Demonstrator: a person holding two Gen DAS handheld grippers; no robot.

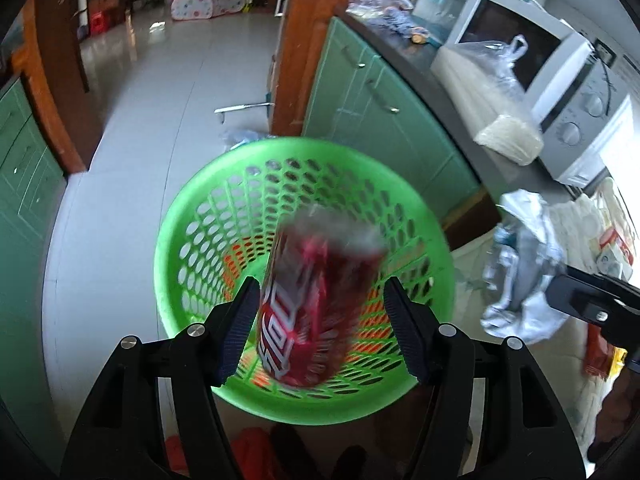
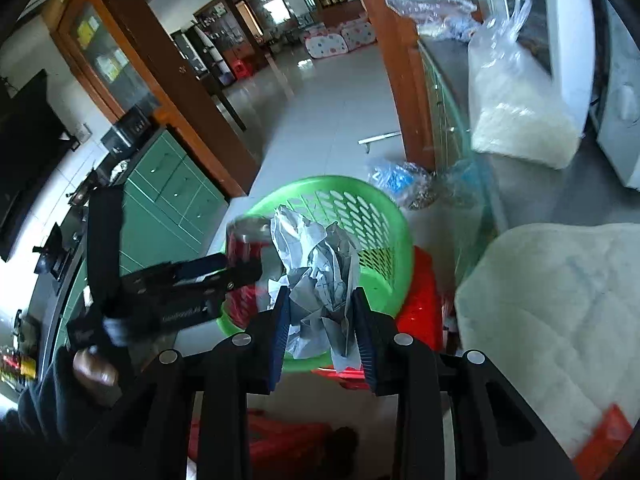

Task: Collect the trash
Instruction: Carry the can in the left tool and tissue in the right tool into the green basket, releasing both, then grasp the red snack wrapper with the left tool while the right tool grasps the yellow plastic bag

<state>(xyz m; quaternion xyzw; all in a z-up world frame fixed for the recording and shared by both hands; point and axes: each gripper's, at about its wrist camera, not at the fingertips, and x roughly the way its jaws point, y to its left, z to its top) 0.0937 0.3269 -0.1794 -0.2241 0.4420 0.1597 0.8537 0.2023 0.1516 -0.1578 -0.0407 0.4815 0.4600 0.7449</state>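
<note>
Left gripper (image 1: 320, 316): poised over green basket (image 1: 192, 200), jaws apart; blurred red can (image 1: 316, 304) between them, clear of right pad. Right gripper (image 2: 320, 328): jaws clamped on crumpled paper (image 2: 320, 268) above the basket's near rim.

Left gripper (image 1: 320, 312): black angular arms, dark blue ribbed pads (image 1: 236, 332), round silver screw heads on the joints. Right gripper (image 2: 320, 324): same build, black frame, blue ribbed pads (image 2: 280, 336), silver screws. Left hand (image 2: 94, 368): bare skin, blurred, dark sleeve below it.
</note>
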